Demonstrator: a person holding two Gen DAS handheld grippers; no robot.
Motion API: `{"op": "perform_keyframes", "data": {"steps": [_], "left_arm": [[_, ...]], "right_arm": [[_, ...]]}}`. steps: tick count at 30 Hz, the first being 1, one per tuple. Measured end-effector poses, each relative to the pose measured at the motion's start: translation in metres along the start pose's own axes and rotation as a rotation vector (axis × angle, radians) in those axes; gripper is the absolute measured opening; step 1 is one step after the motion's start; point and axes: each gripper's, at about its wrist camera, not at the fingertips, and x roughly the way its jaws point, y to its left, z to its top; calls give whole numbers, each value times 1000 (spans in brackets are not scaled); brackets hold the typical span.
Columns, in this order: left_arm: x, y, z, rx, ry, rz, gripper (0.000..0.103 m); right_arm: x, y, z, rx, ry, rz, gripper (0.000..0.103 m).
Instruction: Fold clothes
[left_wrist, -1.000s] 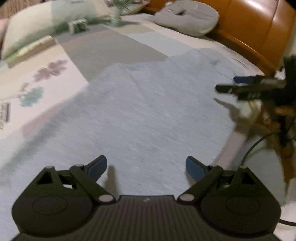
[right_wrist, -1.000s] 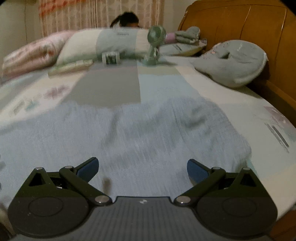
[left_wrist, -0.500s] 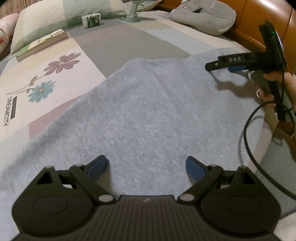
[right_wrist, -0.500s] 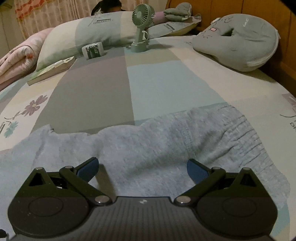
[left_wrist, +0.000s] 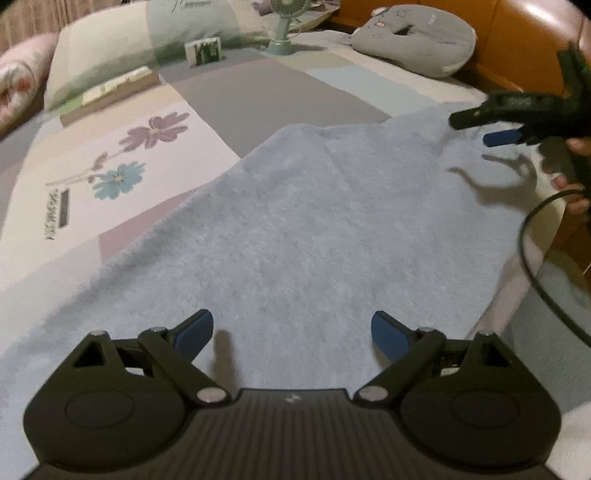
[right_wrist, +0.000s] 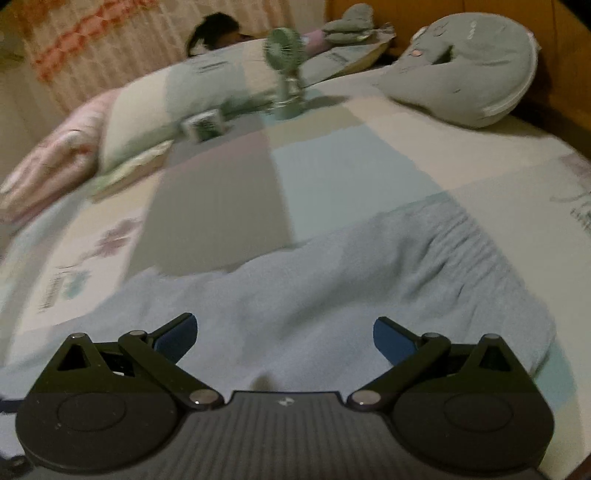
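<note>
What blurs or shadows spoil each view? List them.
Left wrist view: far pillow and book smeared; right hand-held gripper casts a forked shadow on the blue garment. Right wrist view: fan and box motion-blurred; fisheye bends the bedspread.

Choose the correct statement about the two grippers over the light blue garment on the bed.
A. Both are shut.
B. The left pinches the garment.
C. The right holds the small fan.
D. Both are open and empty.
D: the left gripper and right gripper both show spread fingers with only the light blue garment lying flat beneath.
</note>
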Motion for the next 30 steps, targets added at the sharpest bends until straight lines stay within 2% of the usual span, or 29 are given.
{"op": "perform_keyframes", "data": {"steps": [3,8,11,14,17,21,23,25,27,30], "left_arm": [[2,2,-15,-10,34,22,92],[-8,19,-41,-89,53,21,94],[-18,27,-44,-89,52,50,94],[-25,32,-36,-100,10,73,94],[-22,33,-35,-142,0,28,94],[-15,29,-51,-159,46,14,94],[-20,29,-61,-160,37,8,95],[-26,35,-65,-163,52,-34,95],[-36,48,-64,-171,70,-52,95],[-59,87,-55,-205,56,-12,95]], "right_arm": [[-3,-3,-23,-6,71,-25,103],[-25,-7,-50,-59,46,-57,103],[-33,13,-49,-101,57,-142,103],[-32,45,-49,-201,33,-118,103],[-19,72,-55,-258,61,-103,103],[-5,86,-74,-305,131,-121,103],[-7,90,-86,-356,108,-139,103],[-9,91,-91,-371,97,-145,103],[-10,91,-90,-357,101,-146,103],[-9,95,-87,-346,117,-158,103]]}}
